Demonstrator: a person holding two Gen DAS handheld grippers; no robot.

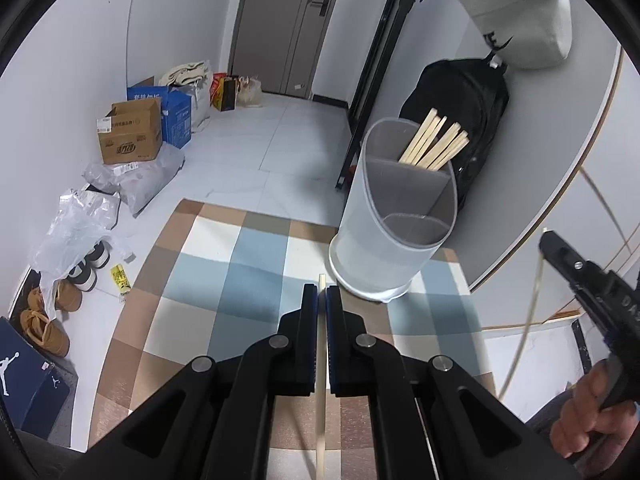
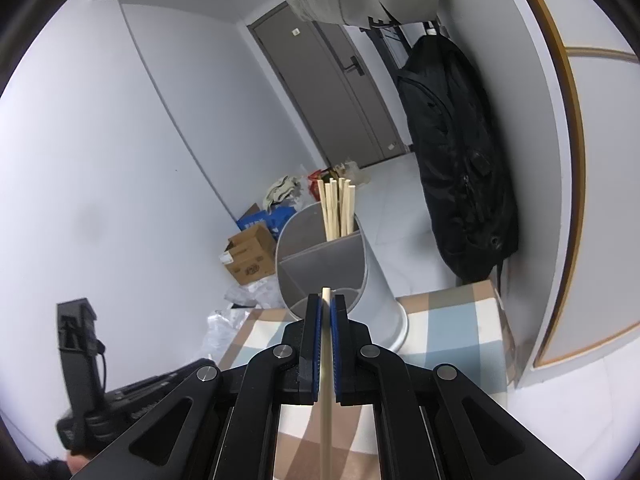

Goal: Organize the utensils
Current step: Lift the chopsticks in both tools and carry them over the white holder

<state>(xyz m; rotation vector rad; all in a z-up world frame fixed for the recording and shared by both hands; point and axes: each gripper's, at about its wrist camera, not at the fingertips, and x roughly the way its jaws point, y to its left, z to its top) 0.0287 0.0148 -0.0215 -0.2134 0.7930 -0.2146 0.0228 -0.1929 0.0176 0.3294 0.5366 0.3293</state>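
A translucent white utensil holder [image 1: 394,216] with inner dividers stands on the checked tablecloth [image 1: 224,300]. Its far compartment holds several wooden chopsticks [image 1: 436,145]. My left gripper [image 1: 322,292] is shut on one wooden chopstick [image 1: 320,380], low over the cloth just in front of the holder. My right gripper [image 2: 327,300] is shut on another wooden chopstick [image 2: 326,380], its tip near the holder's [image 2: 320,264] front rim; the stored chopsticks [image 2: 338,210] stand behind. The right gripper also shows at the right edge of the left wrist view [image 1: 548,240], holding its chopstick [image 1: 524,328].
A black backpack [image 1: 460,120] and a pale bag [image 1: 516,12] hang on the wall behind the holder. Cardboard boxes [image 1: 132,132], plastic bags [image 1: 76,224] and shoes [image 1: 44,320] lie on the floor to the left. The table edge runs just right of the holder.
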